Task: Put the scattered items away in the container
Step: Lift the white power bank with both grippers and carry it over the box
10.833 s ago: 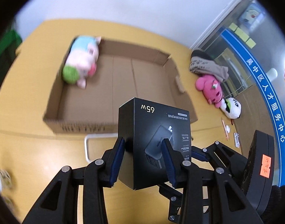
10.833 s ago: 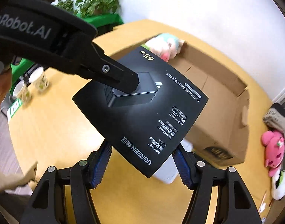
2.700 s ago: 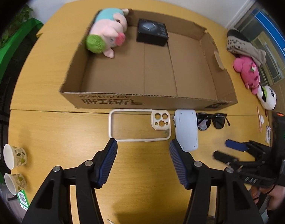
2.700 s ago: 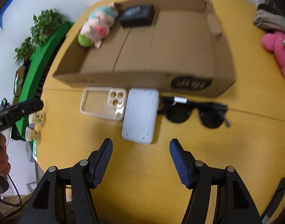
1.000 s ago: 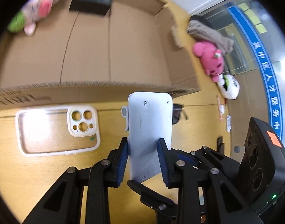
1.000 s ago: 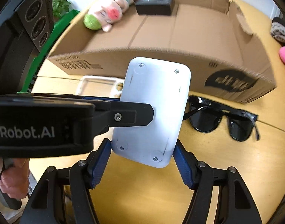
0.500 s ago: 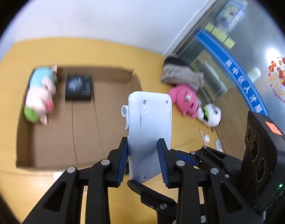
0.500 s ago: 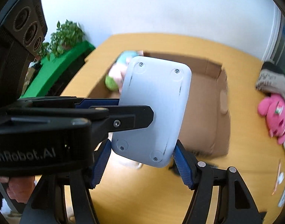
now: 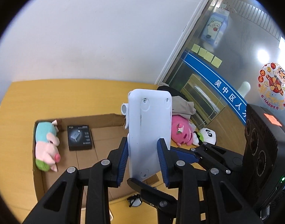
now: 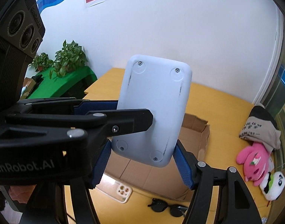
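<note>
A white flat plastic device [image 9: 149, 128] [image 10: 153, 110] is held in the air above the table by both grippers. My left gripper [image 9: 142, 160] is shut on its lower edges. My right gripper [image 10: 142, 165] is shut on its sides from below. The open cardboard box [image 9: 105, 118] [image 10: 196, 130] lies below on the yellow table and holds a pink-and-teal plush pig [image 9: 46, 144] and a black charger box [image 9: 79, 137]. Black sunglasses [image 10: 166, 206] [image 9: 134, 201] and a beige phone case [image 10: 123, 191] lie on the table in front of the box.
A pink plush [image 9: 180, 132] [image 10: 254, 162], a panda plush [image 9: 207, 135] [image 10: 273, 185] and a folded grey cloth [image 10: 260, 128] lie right of the box. Potted plants [image 10: 67, 59] stand on a green surface at the left. A glass wall stands at the right.
Both grippers have lifted the white device higher off the table, with the view tilting up toward the wall. The box and the other items have not moved.
</note>
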Available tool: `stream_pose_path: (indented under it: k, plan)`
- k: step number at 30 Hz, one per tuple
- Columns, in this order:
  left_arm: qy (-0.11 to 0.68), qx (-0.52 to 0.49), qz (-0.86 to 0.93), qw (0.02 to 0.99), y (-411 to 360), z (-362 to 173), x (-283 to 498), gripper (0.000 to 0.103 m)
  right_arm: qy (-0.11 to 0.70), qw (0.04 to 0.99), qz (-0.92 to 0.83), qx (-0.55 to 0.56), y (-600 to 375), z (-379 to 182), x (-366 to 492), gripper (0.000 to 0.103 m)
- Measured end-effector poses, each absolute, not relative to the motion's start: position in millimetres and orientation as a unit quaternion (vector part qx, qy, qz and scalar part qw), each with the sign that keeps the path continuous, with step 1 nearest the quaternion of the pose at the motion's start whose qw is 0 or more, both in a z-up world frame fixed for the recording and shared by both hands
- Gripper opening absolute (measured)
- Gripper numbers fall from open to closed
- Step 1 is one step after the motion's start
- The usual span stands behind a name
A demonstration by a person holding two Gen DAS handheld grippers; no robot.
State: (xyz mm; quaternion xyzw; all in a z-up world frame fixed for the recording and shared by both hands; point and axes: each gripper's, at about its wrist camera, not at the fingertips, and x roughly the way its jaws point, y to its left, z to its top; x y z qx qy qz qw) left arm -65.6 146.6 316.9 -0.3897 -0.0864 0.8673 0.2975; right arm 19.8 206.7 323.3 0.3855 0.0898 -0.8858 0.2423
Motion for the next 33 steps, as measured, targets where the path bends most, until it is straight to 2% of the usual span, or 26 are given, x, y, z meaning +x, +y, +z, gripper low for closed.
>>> stream_pose_path:
  k: [10,16,24,33]
  plan:
    - [-0.082,-0.410,0.853,0.312,170,291,-119,0.030,0.082,0.225,-0.889,0.391,226,308,-47,0.070]
    - [-0.094,-0.439,0.835,0.318,178,253,-162,0.029,0.077,0.216,-0.882,0.411,237,279,-94,0.070]
    - [-0.099,-0.498,0.799,0.321,198,175,-220,0.029,0.047,0.201,-0.860,0.468,252,206,-153,0.070]
    - [-0.106,-0.572,0.753,0.307,222,74,-279,0.030,-0.003,0.173,-0.817,0.550,269,99,-222,0.070]
